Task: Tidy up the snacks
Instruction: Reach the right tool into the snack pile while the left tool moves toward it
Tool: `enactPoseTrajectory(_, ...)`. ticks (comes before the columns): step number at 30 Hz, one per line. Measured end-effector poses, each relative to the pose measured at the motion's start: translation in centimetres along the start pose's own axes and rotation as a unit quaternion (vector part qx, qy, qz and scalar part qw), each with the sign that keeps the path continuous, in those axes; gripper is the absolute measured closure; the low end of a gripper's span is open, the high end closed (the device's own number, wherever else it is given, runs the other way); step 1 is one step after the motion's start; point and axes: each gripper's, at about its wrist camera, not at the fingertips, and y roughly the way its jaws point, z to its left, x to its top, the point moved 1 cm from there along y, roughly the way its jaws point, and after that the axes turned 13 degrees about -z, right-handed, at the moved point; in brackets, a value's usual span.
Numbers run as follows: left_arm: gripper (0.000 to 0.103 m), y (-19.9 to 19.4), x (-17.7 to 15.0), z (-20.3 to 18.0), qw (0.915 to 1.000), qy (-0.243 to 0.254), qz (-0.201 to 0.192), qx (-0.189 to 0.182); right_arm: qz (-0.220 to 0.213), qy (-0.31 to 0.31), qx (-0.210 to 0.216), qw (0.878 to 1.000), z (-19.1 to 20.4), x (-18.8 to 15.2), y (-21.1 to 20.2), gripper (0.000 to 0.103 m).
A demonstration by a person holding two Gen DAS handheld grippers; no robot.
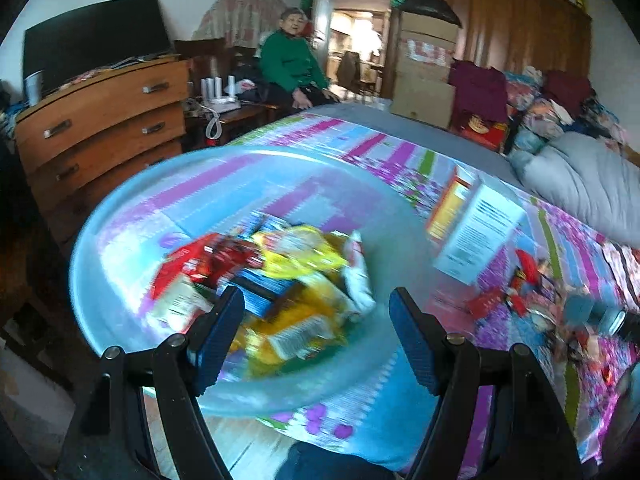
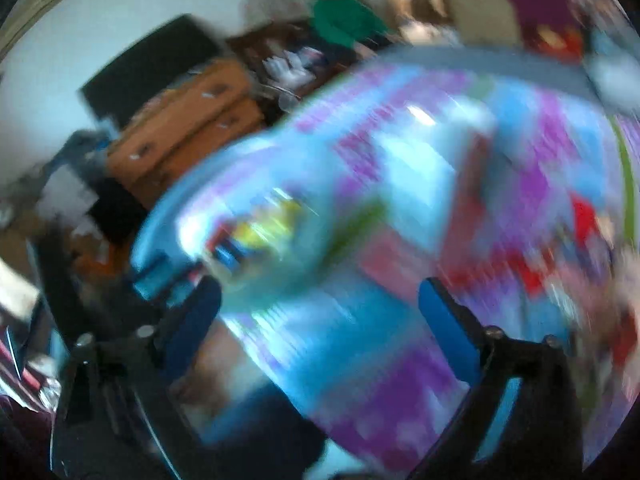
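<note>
A clear round plastic tub (image 1: 120,216) sits on the bed's colourful cover (image 1: 360,152) and holds a pile of snack packets (image 1: 280,280), red, yellow, blue and white. My left gripper (image 1: 316,300) is open and empty, its blue pads just above the tub's near side. A white and orange box (image 1: 476,232) stands right of the tub, with loose red snacks (image 1: 520,280) beyond it. The right wrist view is badly blurred; my right gripper (image 2: 320,292) is open and empty over the cover, with the tub (image 2: 168,216) to its left.
A wooden dresser (image 1: 100,120) with a TV stands left of the bed. A person in green (image 1: 292,64) sits at the far side. Cardboard boxes (image 1: 428,68), clothes and a grey duvet (image 1: 580,184) lie at the back right.
</note>
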Motion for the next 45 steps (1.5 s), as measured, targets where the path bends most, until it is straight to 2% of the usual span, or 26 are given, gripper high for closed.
enactPoseTrajectory(2,0.027,0.1,-0.7,-1.6,0.9998,0.013,0.006,-0.014,0.016,0.043,-0.045,0.998,-4.9,-2.6,-1.3,0.027)
enactPoseTrajectory(5,0.027,0.6,-1.8,-4.3,0.9987,0.028,0.022,-0.037,0.015,0.083,-0.109,0.99,-11.2,-5.0,-4.3,0.05)
enactPoseTrajectory(8,0.027,0.6,-2.3,-7.2,0.997,0.06,0.012,-0.047,-0.004,0.119,-0.172,0.978,-17.2,-5.7,-7.0,0.054)
enactPoseTrajectory(11,0.027,0.8,-2.4,-9.5,0.9946,0.077,0.017,-0.068,-0.028,0.141,-0.213,0.966,-22.4,-4.6,-8.1,0.054)
enactPoseTrajectory(15,0.027,1.0,-2.5,-12.3,0.9903,0.111,0.017,-0.081,-0.034,0.175,-0.237,0.955,-28.8,-2.9,-6.3,0.052)
enactPoseTrajectory(17,0.027,0.9,-2.3,-13.4,0.9885,0.122,0.014,-0.087,-0.023,0.204,-0.235,0.95,-30.8,-2.9,-4.2,0.052)
enactPoseTrajectory(19,0.027,0.8,-2.3,-14.0,0.9873,0.129,0.018,-0.091,-0.028,0.205,-0.222,0.953,-30.6,-2.9,-3.3,0.052)
enactPoseTrajectory(21,0.027,0.9,-2.4,-14.6,0.9862,0.136,0.021,-0.092,-0.017,0.195,-0.17,0.966,-28.3,-2.7,-2.2,0.052)
enactPoseTrajectory(23,0.027,1.0,-2.7,-15.0,0.9854,0.141,0.024,-0.093,0.008,0.139,-0.125,0.982,-25.1,-2.8,-1.0,0.052)
enactPoseTrajectory(25,0.027,1.0,-2.9,-15.2,0.985,0.142,0.029,-0.093,0.006,0.112,-0.101,0.988,-22.7,-2.8,-1.7,0.053)
enactPoseTrajectory(28,0.027,0.4,-3.0,-15.3,0.9851,0.14,0.027,-0.097,-0.03,0.105,-0.127,0.986,-21.7,-2.8,-4.8,0.053)
enactPoseTrajectory(30,0.027,0.2,-3.2,-15.3,0.9845,0.143,0.026,-0.099,-0.035,0.112,-0.142,0.983,-22.1,-3.1,-6.0,0.052)
enactPoseTrajectory(32,0.027,0.2,-3.5,-15.3,0.984,0.144,0.029,-0.1,-0.027,0.145,-0.138,0.979,-22.9,-3.3,-5.6,0.052)
enactPoseTrajectory(33,0.027,0.3,-3.5,-15.3,0.9842,0.143,0.03,-0.1,-0.025,0.173,-0.123,0.977,-23.2,-3.5,-5.4,0.052)
enactPoseTrajectory(36,0.027,0.3,-3.6,-15.2,0.9849,0.135,0.034,-0.102,-0.012,0.202,-0.115,0.973,-23.1,-3.7,-3.4,0.052)
enactPoseTrajectory(39,0.027,0.6,-3.7,-15.1,0.9844,0.14,0.035,-0.101,-0.007,0.193,-0.142,0.971,-22.3,-3.2,-1.5,0.052)
enactPoseTrajectory(42,0.027,1.0,-3.6,-14.9,0.9852,0.135,0.039,-0.099,0.0,0.177,-0.18,0.968,-22.0,-2.5,0.6,0.035)
enactPoseTrajectory(43,0.027,1.1,-3.5,-14.8,0.9855,0.133,0.038,-0.098,0.01,0.174,-0.196,0.965,-22.0,-2.4,1.6,0.031)
enactPoseTrajectory(45,0.027,1.5,-3.3,-14.7,0.9862,0.129,0.039,-0.097,0.022,0.17,-0.202,0.964,-22.0,-2.4,2.9,0.032)
